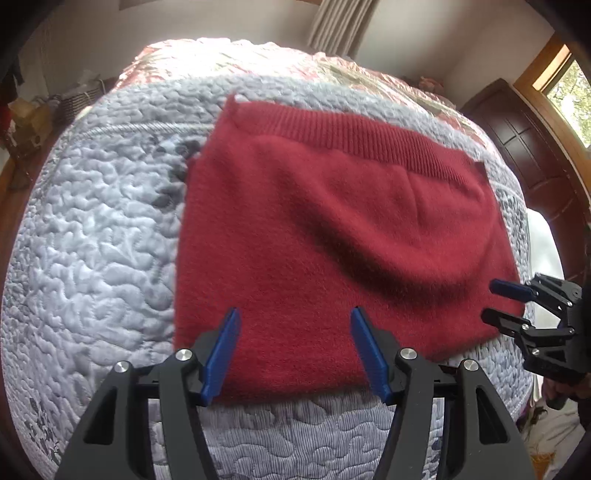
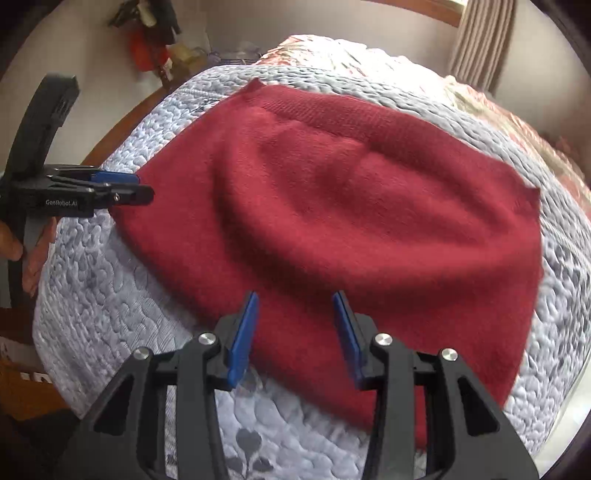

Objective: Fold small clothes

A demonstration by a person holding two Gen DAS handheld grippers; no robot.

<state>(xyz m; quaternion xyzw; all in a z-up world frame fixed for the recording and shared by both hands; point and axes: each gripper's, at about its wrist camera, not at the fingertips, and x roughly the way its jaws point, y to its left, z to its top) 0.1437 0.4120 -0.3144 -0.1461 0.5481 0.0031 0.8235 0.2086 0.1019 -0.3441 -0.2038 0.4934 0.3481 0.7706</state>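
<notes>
A red knit garment (image 1: 332, 229) lies folded flat on a grey quilted bed cover (image 1: 92, 221), its ribbed band (image 1: 351, 133) along the far edge. My left gripper (image 1: 295, 317) is open, and its blue pads straddle the garment's near edge. My right gripper (image 1: 491, 301) is open too, at the garment's near right corner. In the right wrist view the garment (image 2: 351, 206) spreads ahead, and the right gripper (image 2: 295, 295) hovers open over its near edge. The left gripper (image 2: 142, 186) shows side-on at the garment's left corner.
The quilted cover (image 2: 110, 295) drops off at the bed's edges. A floral spread (image 1: 229, 59) covers the far end. A dark wooden cabinet (image 1: 535, 155) and a window stand right, clutter (image 1: 29, 118) left, a curtain (image 1: 340, 26) behind. A hand (image 2: 37, 251) holds the left gripper.
</notes>
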